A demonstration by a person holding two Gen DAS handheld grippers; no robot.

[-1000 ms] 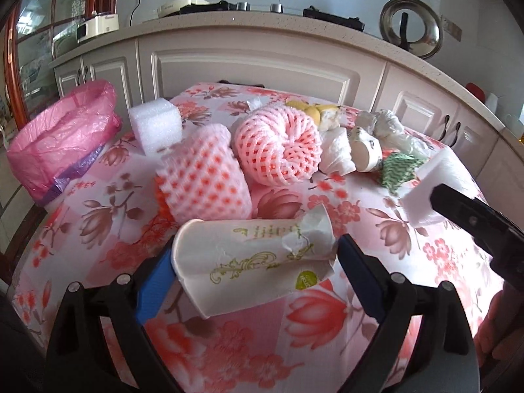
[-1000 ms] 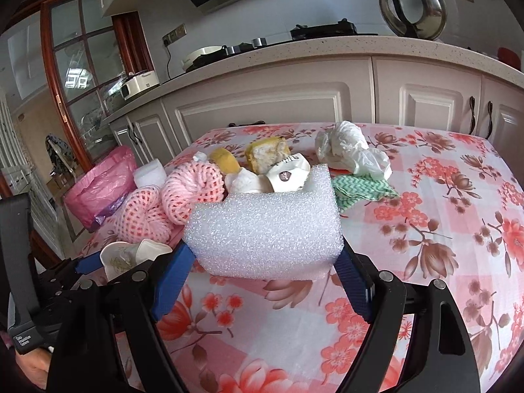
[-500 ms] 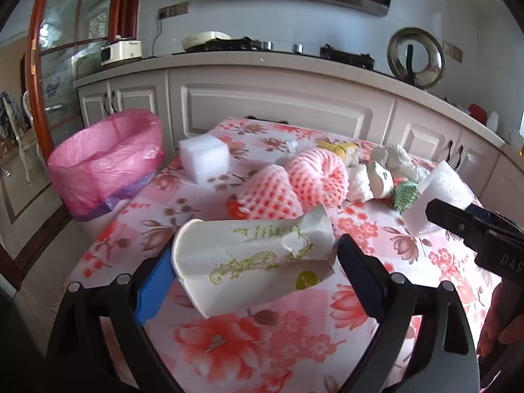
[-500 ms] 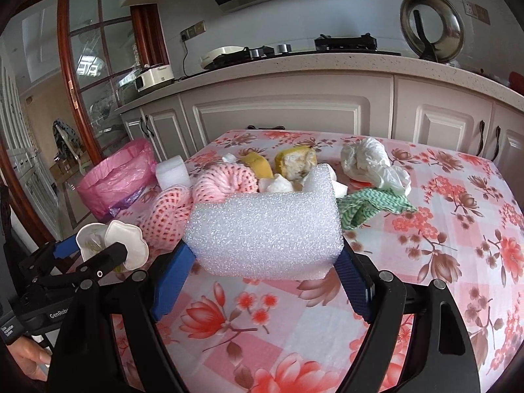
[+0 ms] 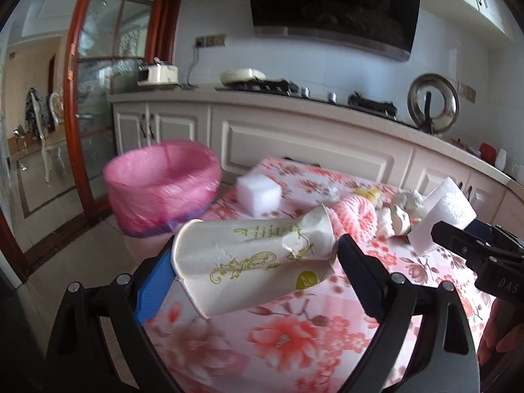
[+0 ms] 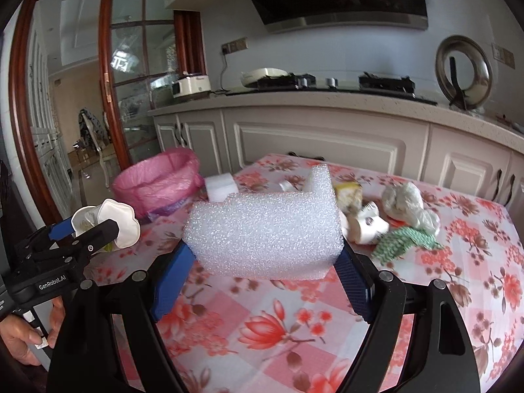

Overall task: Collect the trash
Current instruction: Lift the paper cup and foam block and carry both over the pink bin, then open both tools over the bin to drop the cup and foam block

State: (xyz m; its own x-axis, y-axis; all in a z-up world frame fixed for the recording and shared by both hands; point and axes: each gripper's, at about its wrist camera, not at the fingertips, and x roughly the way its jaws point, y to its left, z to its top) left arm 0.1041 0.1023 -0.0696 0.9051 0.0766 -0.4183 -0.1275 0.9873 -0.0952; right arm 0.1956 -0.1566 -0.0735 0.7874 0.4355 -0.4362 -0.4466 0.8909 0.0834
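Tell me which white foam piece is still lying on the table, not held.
The small white foam cube at the table's far corner beside the pink bin. The larger, notched foam block is clamped in the right gripper, off the table.

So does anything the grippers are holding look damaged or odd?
Yes. The white paper cup with green print in the left gripper is crushed and torn along its side. The white foam block in the right gripper has an irregular, notched top edge.

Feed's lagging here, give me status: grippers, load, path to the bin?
Left gripper shut on crushed white paper cup. Right gripper shut on white foam block. Pink-lined trash bin ahead left, off table edge. Nothing in between.
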